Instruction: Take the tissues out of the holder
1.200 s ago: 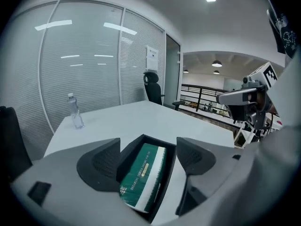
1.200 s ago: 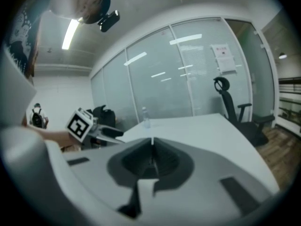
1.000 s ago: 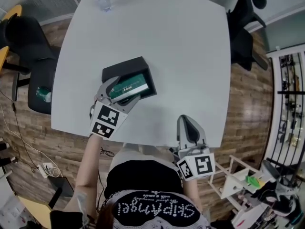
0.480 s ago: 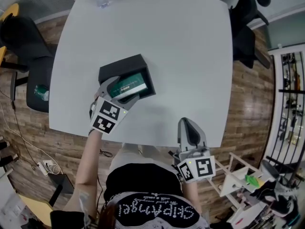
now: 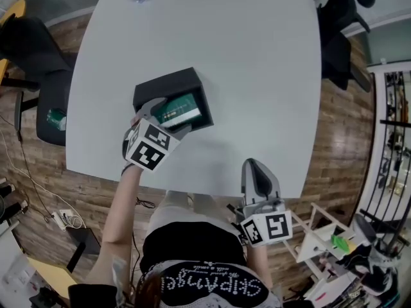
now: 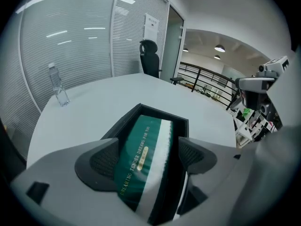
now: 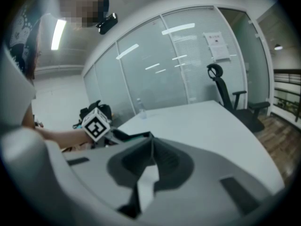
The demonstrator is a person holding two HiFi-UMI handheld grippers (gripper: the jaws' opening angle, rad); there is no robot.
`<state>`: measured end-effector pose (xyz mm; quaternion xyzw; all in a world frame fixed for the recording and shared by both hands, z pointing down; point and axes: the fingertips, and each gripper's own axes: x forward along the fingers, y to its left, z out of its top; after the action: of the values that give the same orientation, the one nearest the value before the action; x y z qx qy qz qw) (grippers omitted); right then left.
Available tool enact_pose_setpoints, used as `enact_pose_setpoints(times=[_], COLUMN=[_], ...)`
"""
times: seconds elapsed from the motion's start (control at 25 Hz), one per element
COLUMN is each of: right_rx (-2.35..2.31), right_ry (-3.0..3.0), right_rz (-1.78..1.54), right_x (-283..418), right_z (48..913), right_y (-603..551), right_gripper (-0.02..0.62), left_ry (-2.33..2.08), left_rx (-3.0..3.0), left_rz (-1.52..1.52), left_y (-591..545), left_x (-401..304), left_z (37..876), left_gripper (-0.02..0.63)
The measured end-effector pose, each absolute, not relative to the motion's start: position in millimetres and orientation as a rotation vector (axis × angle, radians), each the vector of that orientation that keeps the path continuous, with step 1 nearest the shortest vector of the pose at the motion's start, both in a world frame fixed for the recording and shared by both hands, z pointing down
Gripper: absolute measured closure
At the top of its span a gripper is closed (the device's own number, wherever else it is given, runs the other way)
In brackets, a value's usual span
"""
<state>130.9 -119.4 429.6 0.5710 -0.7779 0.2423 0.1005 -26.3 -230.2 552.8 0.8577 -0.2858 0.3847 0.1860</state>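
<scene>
Left gripper (image 6: pixel 147 149) straddling the tissues (image 6: pixel 142 132), right gripper (image 7: pixel 151 158) parked off to the side

The green pack sits inside the black holder (image 6: pixel 160 112) on the white table (image 5: pixel 250 63). The left jaws are spread wide, one on each side of the pack. The left pad looks like it's against the pack, but there's a dark gap on the right side, so it isn't clamped. The right gripper's jaws are pressed together with nothing in them, at the table's near edge, well apart from the holder. There's a water bottle (image 6: pixel 59 85) at the far side.
</scene>
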Motion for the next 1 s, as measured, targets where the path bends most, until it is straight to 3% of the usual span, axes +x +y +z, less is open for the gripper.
enact_pose_setpoints(times=[1.0], right_rx=[1.677], right_ry=[-2.314], right_rz=[0.694], right_x=[116], right_z=[425], right_y=[-118], right_gripper=[0.560], left_ry=[-0.838], left_rx=[2.330], left_rz=[1.280], left_y=[-236], left_x=[-32], left_z=[572], left_gripper=[0.239])
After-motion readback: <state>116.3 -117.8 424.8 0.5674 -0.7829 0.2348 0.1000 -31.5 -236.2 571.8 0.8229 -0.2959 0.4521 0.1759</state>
